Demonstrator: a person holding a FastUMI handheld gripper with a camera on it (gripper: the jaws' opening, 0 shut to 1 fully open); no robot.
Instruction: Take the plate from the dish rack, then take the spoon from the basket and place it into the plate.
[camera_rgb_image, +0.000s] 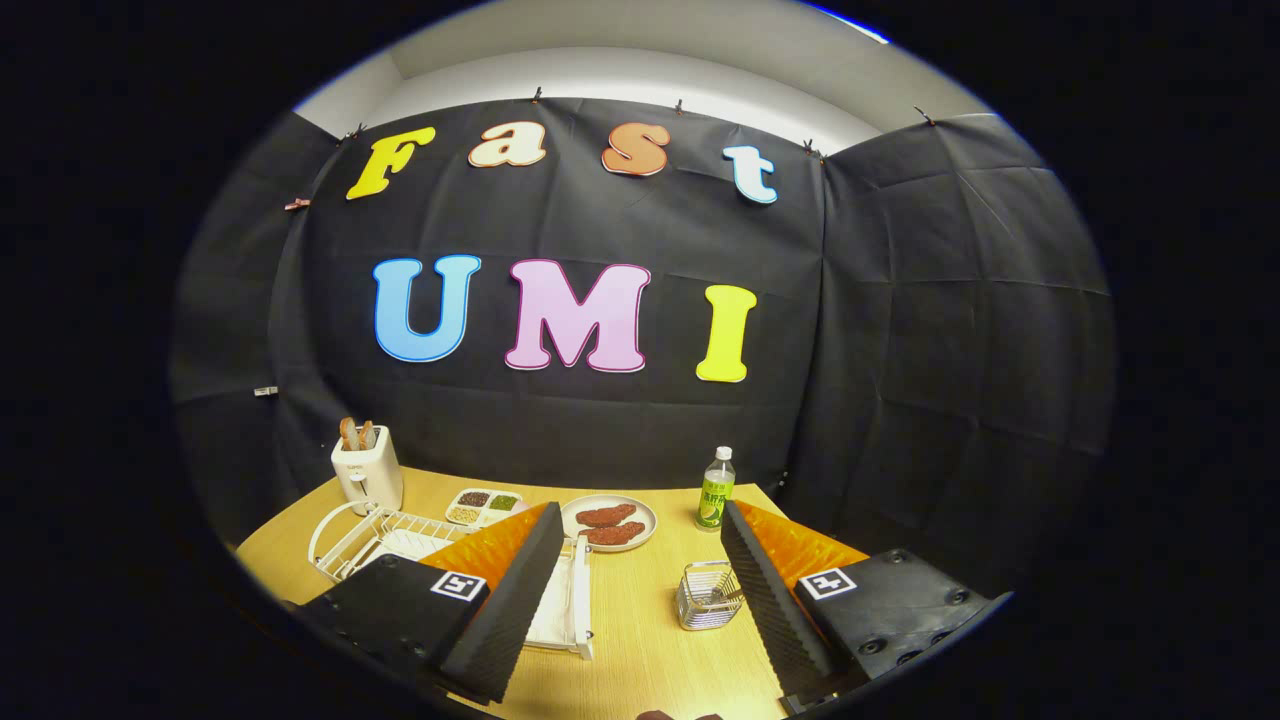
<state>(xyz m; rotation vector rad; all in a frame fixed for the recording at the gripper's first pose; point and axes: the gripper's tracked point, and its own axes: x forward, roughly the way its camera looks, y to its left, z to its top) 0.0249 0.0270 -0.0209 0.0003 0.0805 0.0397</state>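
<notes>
Gripper view: gripper (640, 590) hovered above the counter (640, 640), fingers spread wide, holding nothing. Dish rack (400, 540) sat beyond the left finger, partly hidden by it; couldn't make out the plate inside. Wire basket (708, 595) stood just inside the right finger, spoon in it too small to tell. Risks: approaching the rack blind behind the left finger could clip its wire frame; the bottle (716, 490) and food plate (610, 522) nearby could get knocked.

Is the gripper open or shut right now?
Open. The gripper has its jaws spread wide with bare table between them, holding nothing; the basket sits by the right jaw.
</notes>
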